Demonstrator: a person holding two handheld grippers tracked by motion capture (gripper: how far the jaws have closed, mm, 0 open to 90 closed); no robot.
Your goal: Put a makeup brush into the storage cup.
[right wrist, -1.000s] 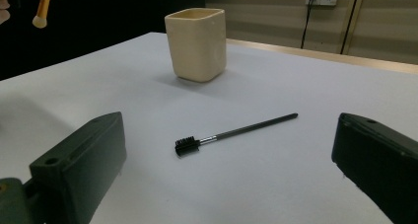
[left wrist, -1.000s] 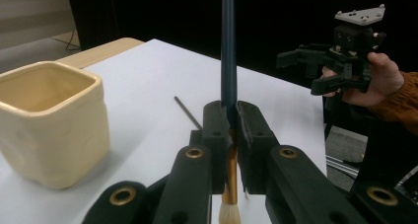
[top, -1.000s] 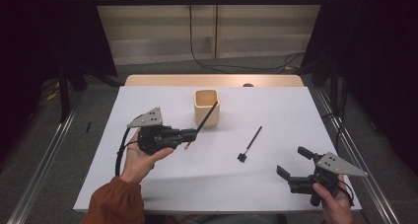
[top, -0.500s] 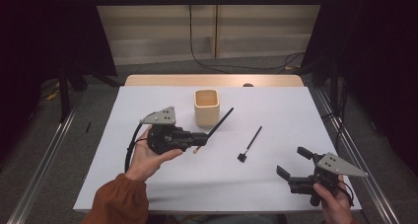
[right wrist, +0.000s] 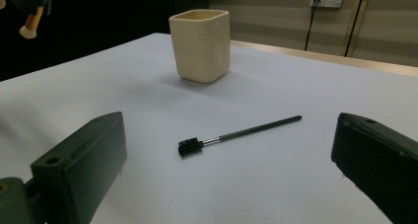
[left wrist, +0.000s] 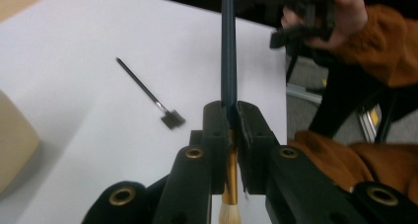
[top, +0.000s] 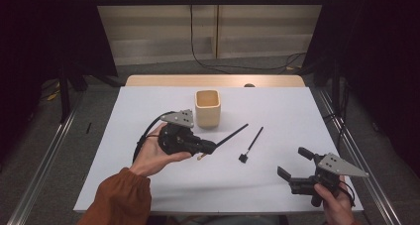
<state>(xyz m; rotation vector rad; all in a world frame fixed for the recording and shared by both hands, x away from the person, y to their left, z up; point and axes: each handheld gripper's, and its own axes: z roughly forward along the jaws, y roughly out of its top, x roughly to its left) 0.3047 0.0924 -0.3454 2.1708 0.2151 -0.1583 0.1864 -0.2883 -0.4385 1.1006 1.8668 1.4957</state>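
The left gripper [top: 210, 147] was pinched tight on a dark-handled brush [top: 229, 136], held clear of the white table [top: 124, 136] with its long handle slanting toward the beige cup [top: 207, 108] and its pale tip by the hand. Just right of it, a small black-headed brush [top: 251, 144] lay flat on the table. At the near right corner, the right gripper [top: 291, 165] had its jaws spread wide with nothing between them.

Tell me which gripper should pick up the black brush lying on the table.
Right. The right gripper is open and empty, with the black brush lying between its fingers in the right gripper view. The left gripper is shut on another brush.
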